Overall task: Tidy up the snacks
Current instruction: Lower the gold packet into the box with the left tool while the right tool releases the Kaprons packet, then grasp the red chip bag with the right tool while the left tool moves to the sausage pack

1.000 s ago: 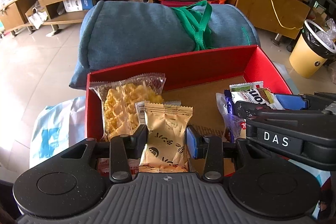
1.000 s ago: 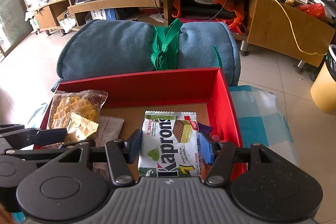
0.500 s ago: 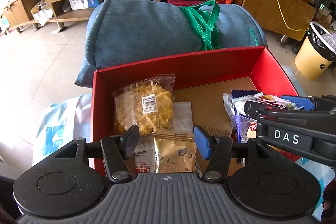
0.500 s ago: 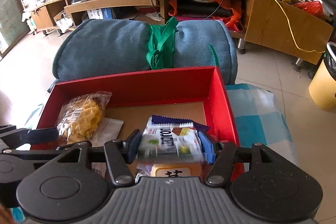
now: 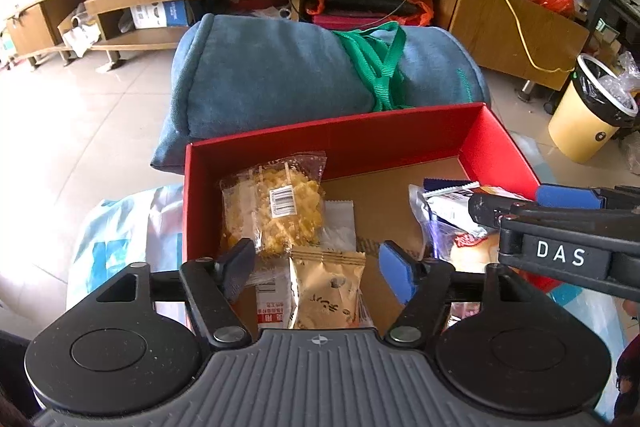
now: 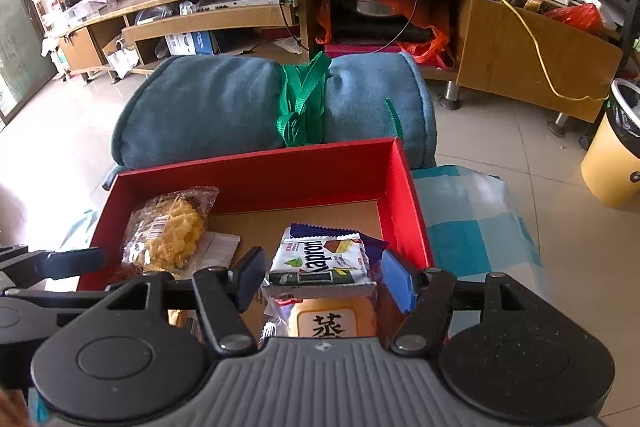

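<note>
Spreading over the red box [image 5: 340, 143], your left gripper [image 5: 318, 267] is hovering in the lower middle of the left wrist frame, its jaws opening with the gold packet [image 5: 326, 291] lying loose between them, the pads clear of it on both sides. That packet is resting flat on the box floor with its long axis running straight away from you, along the fingers, so any re-grip is going to need only a closing, not a turn. Up and left of it, the clear bag of yellow crisps [image 5: 274, 207] is lying against the box's left wall, showing a white barcode label; its small print is too fine to read. Moving right, the other tool is crossing the frame's right edge, carrying a plate reading "DAS". In the right wrist frame your right gripper [image 6: 320, 273] is also opening its jaws, and the white wafer pack [image 6: 320, 263] is sitting between them without either pad pressing on it, perched on an orange packet [image 6: 332, 319] printed with a Chinese character. Its lettering is reading upside down, roughly "Kapron", and its long axis is lying crosswise to the fingers, near the box's right wall.
</note>
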### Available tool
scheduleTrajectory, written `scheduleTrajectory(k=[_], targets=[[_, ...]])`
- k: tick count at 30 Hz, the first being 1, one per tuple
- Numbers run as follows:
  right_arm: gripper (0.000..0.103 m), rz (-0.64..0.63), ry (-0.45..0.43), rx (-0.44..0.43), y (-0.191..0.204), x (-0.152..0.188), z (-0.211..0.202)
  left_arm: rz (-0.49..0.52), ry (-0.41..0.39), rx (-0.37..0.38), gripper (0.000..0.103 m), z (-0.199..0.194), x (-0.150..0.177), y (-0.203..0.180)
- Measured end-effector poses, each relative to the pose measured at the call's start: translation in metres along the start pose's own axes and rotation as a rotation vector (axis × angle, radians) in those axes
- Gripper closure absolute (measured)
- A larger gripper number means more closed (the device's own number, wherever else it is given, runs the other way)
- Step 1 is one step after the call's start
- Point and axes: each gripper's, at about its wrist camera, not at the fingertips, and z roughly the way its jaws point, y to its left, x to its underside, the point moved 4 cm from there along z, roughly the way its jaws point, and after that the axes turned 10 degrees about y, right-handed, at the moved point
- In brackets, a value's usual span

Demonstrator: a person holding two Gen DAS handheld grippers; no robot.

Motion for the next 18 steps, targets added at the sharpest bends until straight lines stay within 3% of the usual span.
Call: scheduleTrajectory(k=[18], targets=[[0.038,-0.002,-0.041,-0.019,0.001,0.014,-0.031,0.017,-0.026,0.017,0.022,-0.016,0.014,-0.007]])
